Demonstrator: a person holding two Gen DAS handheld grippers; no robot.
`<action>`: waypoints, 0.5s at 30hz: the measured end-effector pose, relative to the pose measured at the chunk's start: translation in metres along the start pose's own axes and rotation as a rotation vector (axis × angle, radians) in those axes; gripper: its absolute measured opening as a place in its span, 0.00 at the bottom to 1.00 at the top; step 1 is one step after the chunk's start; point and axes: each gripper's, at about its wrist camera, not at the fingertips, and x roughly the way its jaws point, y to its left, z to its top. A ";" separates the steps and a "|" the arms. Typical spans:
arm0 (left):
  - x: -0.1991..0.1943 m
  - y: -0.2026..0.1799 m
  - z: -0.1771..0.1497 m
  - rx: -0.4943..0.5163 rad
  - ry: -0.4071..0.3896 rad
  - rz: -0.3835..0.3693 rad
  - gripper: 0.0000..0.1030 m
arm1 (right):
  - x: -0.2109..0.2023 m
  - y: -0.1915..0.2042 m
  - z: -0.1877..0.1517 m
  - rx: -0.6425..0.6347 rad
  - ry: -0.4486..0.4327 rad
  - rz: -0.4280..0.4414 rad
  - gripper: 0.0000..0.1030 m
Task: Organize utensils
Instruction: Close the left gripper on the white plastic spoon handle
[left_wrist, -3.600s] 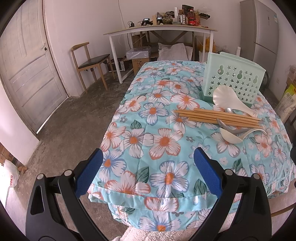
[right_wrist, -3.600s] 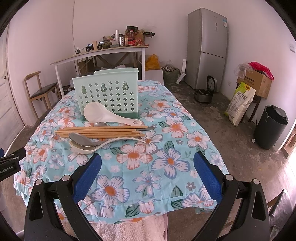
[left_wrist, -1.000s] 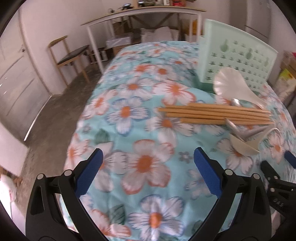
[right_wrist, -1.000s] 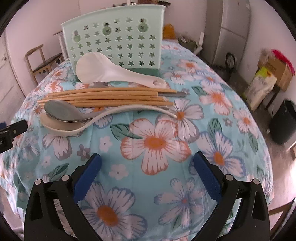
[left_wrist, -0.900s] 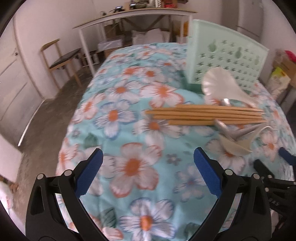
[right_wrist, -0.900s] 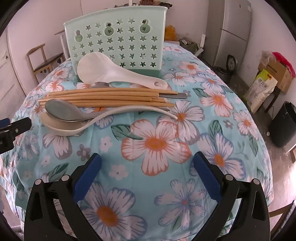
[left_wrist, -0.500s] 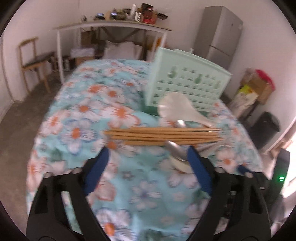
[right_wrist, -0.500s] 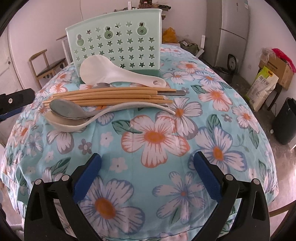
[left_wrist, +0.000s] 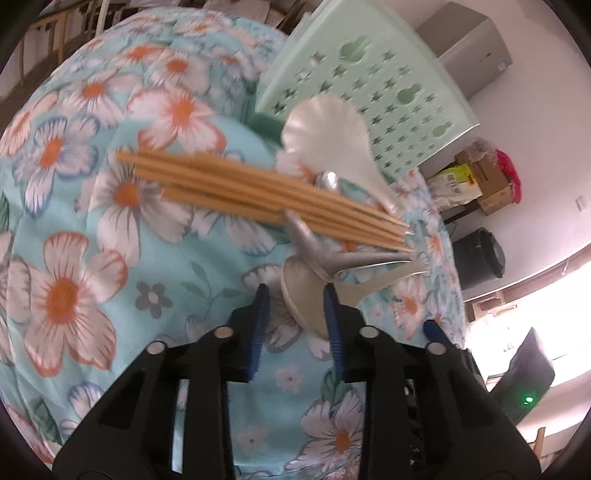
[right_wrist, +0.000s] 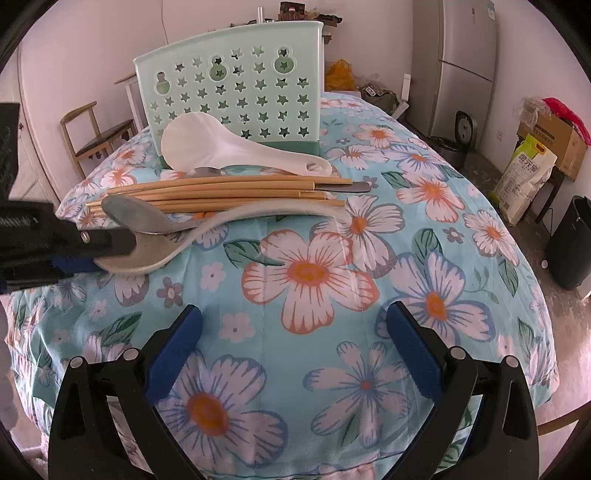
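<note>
Closing around the bowl of the white ladle (left_wrist: 304, 295), the left gripper (left_wrist: 295, 291) has its 2 blue pads on either side of that bowl, and I judge they have not quite clamped it yet; the right side pad looks to be at the rim while the left one shows a small gap. The ladle lies on the floral cloth (right_wrist: 314, 273) at the near edge of the pile, its long handle curving away under the metal spoon (right_wrist: 129, 214), which rests partly on the bowl. Behind them lie the bamboo chopsticks (right_wrist: 229, 192), then the white rice paddle (right_wrist: 229, 147) propped against the green holder (right_wrist: 229, 92). The right gripper (right_wrist: 291, 343) hangs with its fingers spread wide over bare cloth, holding nothing. Lifting now could drag the metal spoon along or tip it off, and the smooth rounded bowl may squirt out of the pads; a swinging handle might scatter the chopsticks.
</note>
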 end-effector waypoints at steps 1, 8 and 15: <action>-0.001 0.000 -0.001 0.001 -0.003 0.005 0.22 | 0.000 0.000 0.000 0.001 -0.001 0.001 0.94; 0.001 -0.001 -0.005 0.026 -0.003 0.056 0.06 | -0.002 0.000 -0.001 0.004 -0.009 0.009 0.94; -0.021 0.000 -0.008 0.090 0.023 0.088 0.04 | -0.004 -0.004 -0.004 -0.002 -0.028 0.038 0.94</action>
